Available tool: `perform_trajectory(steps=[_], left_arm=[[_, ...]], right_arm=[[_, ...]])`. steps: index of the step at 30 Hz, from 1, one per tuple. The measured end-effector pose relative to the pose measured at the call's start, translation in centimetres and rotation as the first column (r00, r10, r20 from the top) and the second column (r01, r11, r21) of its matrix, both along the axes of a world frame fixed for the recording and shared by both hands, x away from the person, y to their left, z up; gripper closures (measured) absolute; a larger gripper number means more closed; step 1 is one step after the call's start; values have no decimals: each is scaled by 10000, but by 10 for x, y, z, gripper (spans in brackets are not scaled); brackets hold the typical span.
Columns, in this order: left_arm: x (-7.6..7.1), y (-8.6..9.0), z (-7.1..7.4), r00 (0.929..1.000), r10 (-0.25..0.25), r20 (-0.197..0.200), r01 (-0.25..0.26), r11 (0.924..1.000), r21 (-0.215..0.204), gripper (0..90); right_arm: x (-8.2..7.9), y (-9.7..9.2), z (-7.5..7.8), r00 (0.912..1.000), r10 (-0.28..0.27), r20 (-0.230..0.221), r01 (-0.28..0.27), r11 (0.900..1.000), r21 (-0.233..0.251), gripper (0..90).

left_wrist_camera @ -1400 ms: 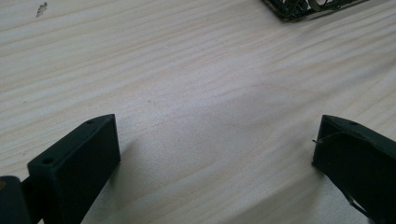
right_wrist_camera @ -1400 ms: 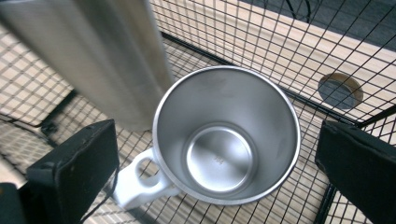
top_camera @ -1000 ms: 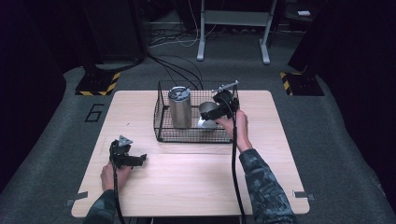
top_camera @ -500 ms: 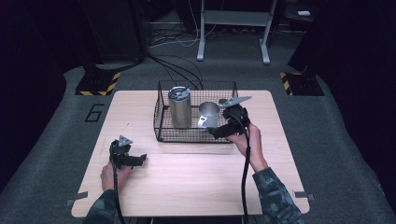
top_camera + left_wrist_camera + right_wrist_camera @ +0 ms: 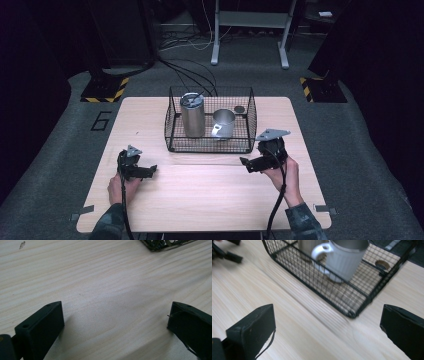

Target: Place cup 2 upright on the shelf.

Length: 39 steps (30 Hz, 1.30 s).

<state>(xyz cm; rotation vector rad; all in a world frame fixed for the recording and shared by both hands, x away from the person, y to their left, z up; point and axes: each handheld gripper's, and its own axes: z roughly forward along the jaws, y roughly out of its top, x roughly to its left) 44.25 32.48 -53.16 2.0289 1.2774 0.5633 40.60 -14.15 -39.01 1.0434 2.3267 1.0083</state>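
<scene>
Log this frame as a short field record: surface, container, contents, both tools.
surface: wooden table
container: black wire basket, at the far middle of the table
contents: tall steel tumbler with lid, upright; grey mug with handle, upright, beside it on the right as the high view shows it
left tool: jaws wide open, nothing between them, low over bare table
right tool: jaws wide open, nothing between them, outside the basket near its front right corner
hands: one on each tool
</scene>
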Motion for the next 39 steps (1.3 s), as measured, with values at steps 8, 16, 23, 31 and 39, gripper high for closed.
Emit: perform_trajectory(steps=[8,16,23,31,39], left_arm=[[0,0,0,10000,2,19,-2,10000,0,2],[0,0,0,10000,-31,-18,31,10000,39,2],[0,0,0,10000,1,20,-1,10000,9,2],[0,1,0,10000,-55,-25,55,10000,53,2],[0,1,1,9999,-78,-112,80,9999,100,2]], right_arm=[[-27,-19,-39,9984,-548,-131,545,9984,-172,0],[-43,-41,-84,9931,-1083,-448,1081,9941,-74,0],[-46,-58,-115,9853,-1489,-843,1509,9884,183,0],[-45,-70,-140,9783,-1951,-699,1964,9805,115,0],[-47,-69,-141,9691,-2366,-702,2386,9709,217,0]])
